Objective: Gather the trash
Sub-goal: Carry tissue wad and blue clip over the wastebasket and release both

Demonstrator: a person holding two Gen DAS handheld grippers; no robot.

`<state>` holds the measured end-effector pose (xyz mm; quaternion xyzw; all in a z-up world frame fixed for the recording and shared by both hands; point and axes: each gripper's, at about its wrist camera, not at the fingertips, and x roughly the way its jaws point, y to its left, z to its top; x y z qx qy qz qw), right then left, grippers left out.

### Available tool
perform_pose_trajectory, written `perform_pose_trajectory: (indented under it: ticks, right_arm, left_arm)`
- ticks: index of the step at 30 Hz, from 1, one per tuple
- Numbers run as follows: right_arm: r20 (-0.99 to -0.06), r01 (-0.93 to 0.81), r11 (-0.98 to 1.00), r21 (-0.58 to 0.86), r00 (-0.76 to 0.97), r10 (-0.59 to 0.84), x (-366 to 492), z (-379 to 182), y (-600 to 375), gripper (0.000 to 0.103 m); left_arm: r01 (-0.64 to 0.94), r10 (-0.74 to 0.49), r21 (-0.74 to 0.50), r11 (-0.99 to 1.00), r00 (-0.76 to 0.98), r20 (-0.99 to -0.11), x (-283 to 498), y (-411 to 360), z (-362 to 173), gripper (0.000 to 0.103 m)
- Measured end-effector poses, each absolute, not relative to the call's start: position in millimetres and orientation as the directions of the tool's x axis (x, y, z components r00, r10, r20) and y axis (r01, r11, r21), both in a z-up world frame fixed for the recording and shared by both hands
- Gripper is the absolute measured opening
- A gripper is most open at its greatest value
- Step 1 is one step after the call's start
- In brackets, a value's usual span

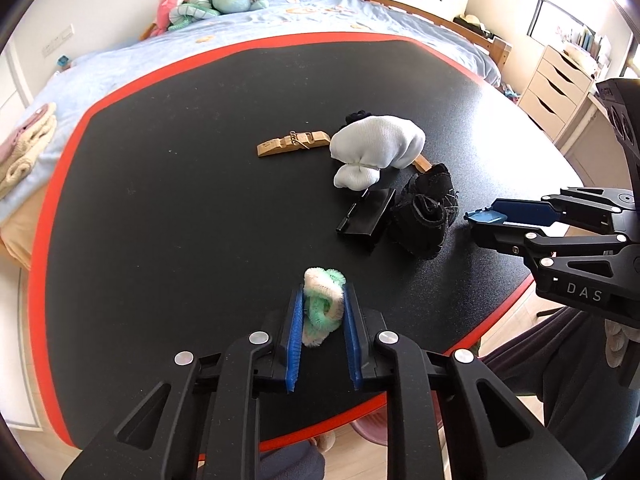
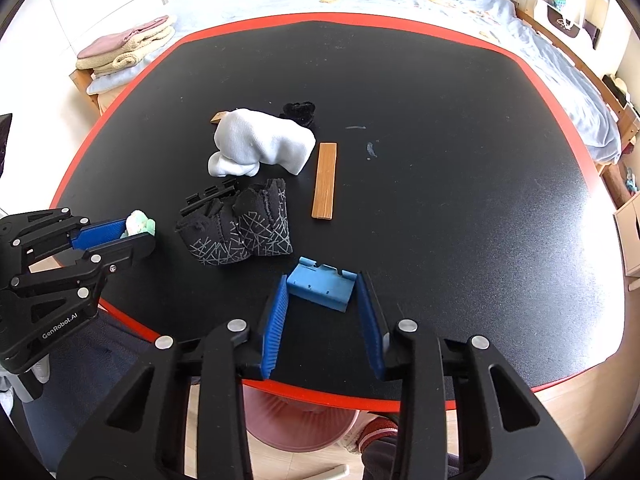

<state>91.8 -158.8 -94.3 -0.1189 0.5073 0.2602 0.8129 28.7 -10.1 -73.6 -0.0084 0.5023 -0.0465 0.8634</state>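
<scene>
Item 1. Left gripper, lower centre of the left wrist view: blue pads closed on a fuzzy green-and-white loop, which bulged above the fingertips. Risk: the soft pile could compress and slide free on lifting, since much of the bundle sat near the tips.

Item 2. Right gripper, lower centre of the right wrist view: jaws set either side of a blue plastic clip lying on the black table. The left pad appeared to touch the clip's edge and the right pad its far corner; whether the grip was firm, I cannot tell. Risk: the clip lay skewed to the pads, so pressure on corners alone could make it pivot or pop out.

Item 3. Remaining pieces, mid-frame: white sock bundle, black patterned fabric, black plastic clip, wooden strip, wooden peg, small black fuzzy item. Risk: the grippers stood near this cluster, and a sideways lift could snag the fabric.

Item 4. Pink bin, below the table's red edge, lower centre. Risk: partly hidden beneath the table, so a drop could miss.
</scene>
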Motion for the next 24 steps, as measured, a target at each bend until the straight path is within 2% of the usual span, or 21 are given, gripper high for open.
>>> perform_pose_trajectory:
  ticks: [24]
  right_arm:
    - [-0.844, -0.591, 0.803, 0.075, 0.391, 0.367, 34, -38, -197, 0.035]
  left_arm:
    - [0.133, -0.165, -0.11, 0.985, 0.529, -0.832, -14, -29, -28, 0.019]
